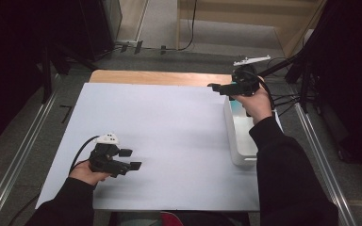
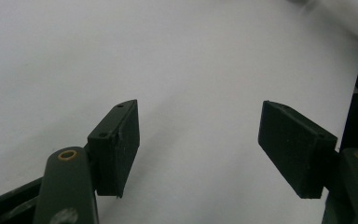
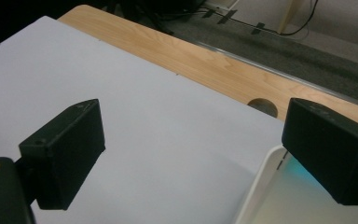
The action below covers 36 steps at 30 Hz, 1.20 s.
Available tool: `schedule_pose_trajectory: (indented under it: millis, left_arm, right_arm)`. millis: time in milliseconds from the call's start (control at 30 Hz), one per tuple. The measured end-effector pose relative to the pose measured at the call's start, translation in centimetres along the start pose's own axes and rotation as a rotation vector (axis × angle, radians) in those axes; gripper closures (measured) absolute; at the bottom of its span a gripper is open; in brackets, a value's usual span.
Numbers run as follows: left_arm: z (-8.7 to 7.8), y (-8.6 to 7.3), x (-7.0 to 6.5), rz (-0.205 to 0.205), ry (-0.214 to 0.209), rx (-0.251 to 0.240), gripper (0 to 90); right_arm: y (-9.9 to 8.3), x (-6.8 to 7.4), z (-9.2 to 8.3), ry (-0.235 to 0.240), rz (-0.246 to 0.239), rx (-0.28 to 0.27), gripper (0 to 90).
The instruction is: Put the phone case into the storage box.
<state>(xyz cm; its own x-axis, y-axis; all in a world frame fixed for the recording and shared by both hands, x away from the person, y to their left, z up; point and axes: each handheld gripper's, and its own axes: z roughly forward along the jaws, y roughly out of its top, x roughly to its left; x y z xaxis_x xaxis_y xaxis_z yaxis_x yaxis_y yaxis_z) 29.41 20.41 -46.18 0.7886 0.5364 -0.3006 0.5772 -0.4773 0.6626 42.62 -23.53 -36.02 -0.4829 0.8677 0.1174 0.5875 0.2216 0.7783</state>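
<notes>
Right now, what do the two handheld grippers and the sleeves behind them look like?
Both grippers are black, with two flat rectangular jaw pads on brass-riveted arms. The left gripper carries a white cap and trails a black cable; the right gripper bears a grey three-cornered plate. Both sleeves are black, long and loose.

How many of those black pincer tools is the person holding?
2. The left tool is low over the white sheet at its near left; the right tool is raised above the far end of the white tray.
</notes>
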Motion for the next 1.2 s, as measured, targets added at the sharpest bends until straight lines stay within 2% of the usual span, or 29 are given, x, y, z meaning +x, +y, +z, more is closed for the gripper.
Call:
schedule_pose_trajectory:
  millis: [233, 600, 1200]
  left_arm:
    - [0.0, 0.0, 0.0, -0.003, 0.001, -0.006, 29.0]
    - [0.0, 0.0, 0.0, -0.006, 0.001, -0.010, 29.0]
    - [-0.1, 0.0, 0.0, -0.004, -0.005, -0.011, 29.0]
  right_arm:
    - [-0.3, 1.5, -0.5, 0.035, -0.038, -0.006, 4.7]
    - [-1.5, 2.9, -1.5, 0.083, -0.061, -0.014, 4.7]
    - [-4.0, 4.9, -2.7, 0.147, -0.064, 0.001, 4.7]
